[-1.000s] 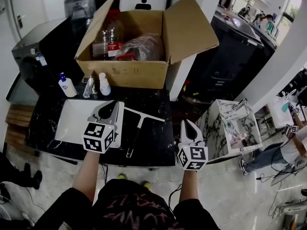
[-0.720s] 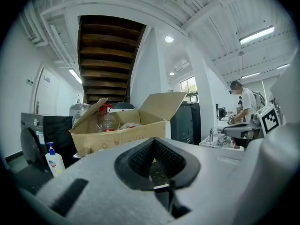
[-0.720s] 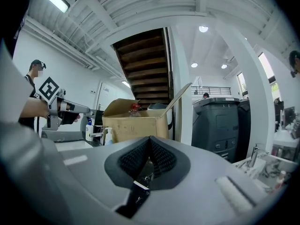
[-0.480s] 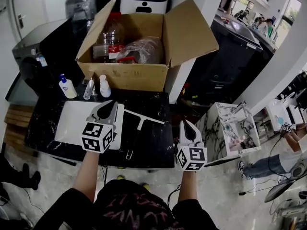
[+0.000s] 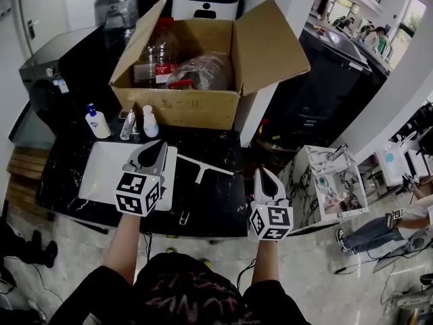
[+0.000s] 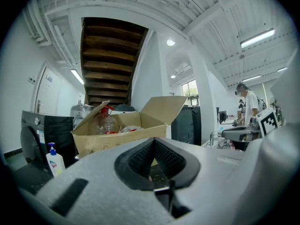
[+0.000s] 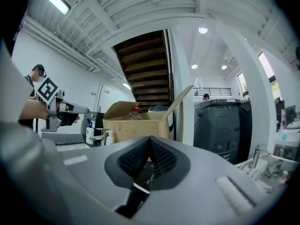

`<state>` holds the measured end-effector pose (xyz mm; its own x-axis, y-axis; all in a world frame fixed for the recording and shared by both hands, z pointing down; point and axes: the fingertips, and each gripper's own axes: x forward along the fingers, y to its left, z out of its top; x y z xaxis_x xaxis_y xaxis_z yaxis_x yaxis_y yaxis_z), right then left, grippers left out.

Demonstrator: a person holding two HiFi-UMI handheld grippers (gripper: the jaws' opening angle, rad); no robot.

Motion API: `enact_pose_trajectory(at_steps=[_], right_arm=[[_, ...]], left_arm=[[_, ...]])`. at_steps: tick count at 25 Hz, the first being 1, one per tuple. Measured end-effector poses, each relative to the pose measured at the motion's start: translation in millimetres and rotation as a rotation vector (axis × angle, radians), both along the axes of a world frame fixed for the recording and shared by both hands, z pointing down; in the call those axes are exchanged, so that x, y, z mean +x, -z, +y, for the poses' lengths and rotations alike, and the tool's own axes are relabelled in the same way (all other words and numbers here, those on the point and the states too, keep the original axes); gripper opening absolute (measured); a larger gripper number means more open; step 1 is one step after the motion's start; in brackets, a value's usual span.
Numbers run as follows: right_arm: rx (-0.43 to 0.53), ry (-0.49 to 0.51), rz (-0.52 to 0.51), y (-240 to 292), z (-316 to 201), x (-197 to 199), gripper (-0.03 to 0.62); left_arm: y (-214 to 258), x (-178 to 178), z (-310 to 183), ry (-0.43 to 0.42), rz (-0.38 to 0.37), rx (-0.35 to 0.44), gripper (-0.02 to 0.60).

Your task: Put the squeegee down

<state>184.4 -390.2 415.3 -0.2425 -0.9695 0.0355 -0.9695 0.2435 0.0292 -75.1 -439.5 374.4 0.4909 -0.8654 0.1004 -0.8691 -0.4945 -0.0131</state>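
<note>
Left gripper (image 5: 160, 145) closed beside squeegee (image 5: 193, 191), handle toward person.

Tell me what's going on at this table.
A person holds a gripper in each hand over a dark table. The squeegee lies flat on the table between them, beside a white tray, and neither gripper touches it. The left gripper and the right gripper are both shut and empty.

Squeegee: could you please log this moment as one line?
squeegee: lying on table | left gripper: shut, empty | right gripper: shut, empty
</note>
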Motion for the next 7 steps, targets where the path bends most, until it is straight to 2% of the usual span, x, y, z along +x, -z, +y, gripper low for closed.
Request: enact_pose_trajectory(at_steps=[7], right_arm=[[0.008,-0.012,0.004,3.3,3.5,4.1,0.008]], left_arm=[[0.9,4.2,2.6,-0.014,0.007,0.001,0.000]])
